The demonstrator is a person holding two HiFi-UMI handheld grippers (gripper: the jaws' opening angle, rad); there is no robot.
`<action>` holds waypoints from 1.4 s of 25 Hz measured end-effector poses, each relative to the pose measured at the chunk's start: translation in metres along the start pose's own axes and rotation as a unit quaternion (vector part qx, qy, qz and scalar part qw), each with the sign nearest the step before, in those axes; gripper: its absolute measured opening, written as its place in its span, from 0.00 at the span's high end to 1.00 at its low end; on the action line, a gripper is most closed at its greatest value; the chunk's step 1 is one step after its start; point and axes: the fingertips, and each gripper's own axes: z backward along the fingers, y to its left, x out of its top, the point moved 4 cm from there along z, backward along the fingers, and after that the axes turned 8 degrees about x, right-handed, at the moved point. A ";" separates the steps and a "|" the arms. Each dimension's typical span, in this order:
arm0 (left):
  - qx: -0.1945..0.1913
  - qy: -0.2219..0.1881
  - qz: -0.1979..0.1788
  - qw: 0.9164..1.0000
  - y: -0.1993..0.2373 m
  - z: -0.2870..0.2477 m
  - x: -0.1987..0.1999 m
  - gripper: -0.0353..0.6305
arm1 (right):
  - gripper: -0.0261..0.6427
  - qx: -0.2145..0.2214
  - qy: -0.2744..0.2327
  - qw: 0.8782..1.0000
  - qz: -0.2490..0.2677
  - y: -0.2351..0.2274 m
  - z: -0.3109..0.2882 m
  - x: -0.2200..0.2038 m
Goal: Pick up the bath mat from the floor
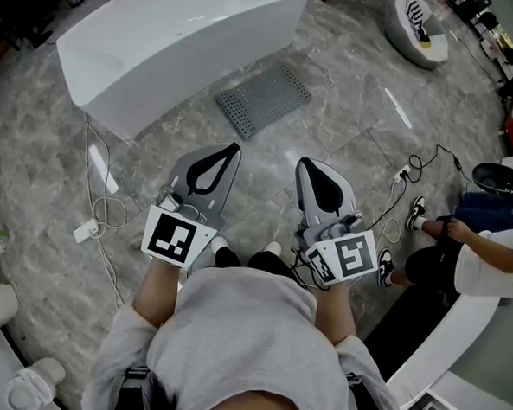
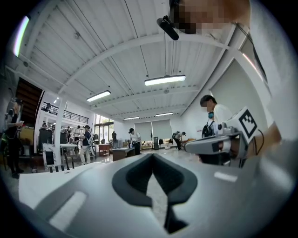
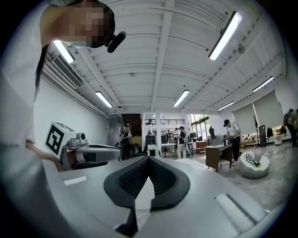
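1. The mat (image 1: 263,99) lies flat on the floor (image 1: 356,137). It is a grey perforated rectangle just beside the white tub (image 1: 180,39), and nothing touches it.
2. The left gripper (image 1: 236,147) has its jaws together with nothing between them. Its own view shows the dark pads meeting at the tip, with only the room beyond.
3. The right gripper (image 1: 303,162) is closed and empty in the same way.
4. Both grippers point level across the room, so neither gripper view shows the mat. It lies ahead of the tips and well below them, down on the floor.
5. In the head view the mat sits ahead of the gap between the two grippers. Its nearest corner points toward the left gripper's tip, so the left gripper looks the nearer one, though the right is not much farther.
6. The mat's long axis runs diagonally, from near-left to far-right, roughly alongside the tub. The near short edge faces the left gripper's side. The near long edge faces the right gripper's side.
7. As I judge it, the coming move calls for closing in and bending. A gripper must tip downward with its jaws parted to take the near corner or an edge. A flat mat on smooth stone may resist a jaw sliding under it.
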 end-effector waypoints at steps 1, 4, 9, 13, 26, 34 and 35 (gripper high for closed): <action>-0.001 0.001 0.001 1.000 0.002 0.001 -0.002 0.95 | 0.96 -0.003 -0.001 1.000 0.000 0.001 -0.002 -0.001; -0.003 0.005 -0.005 1.000 0.009 0.002 -0.009 0.95 | 0.96 -0.011 -0.005 1.000 -0.001 0.003 -0.006 -0.007; 0.006 0.009 -0.003 1.000 0.017 -0.011 -0.010 0.95 | 0.96 -0.006 0.002 1.000 -0.006 -0.012 -0.016 -0.008; 0.021 0.010 -0.004 1.000 0.017 -0.036 -0.007 0.95 | 0.96 0.008 0.005 1.000 -0.005 -0.038 -0.026 -0.008; 0.081 0.003 0.008 0.997 -0.021 -0.136 0.004 0.95 | 0.96 0.061 0.006 0.998 0.005 -0.154 -0.028 0.001; 0.118 0.006 0.003 0.993 -0.050 -0.180 0.006 0.95 | 0.96 0.087 0.007 0.996 -0.001 -0.215 -0.016 -0.003; 0.123 0.007 0.002 0.992 -0.054 -0.184 0.006 0.95 | 0.96 0.091 0.007 0.996 -0.004 -0.222 -0.014 -0.004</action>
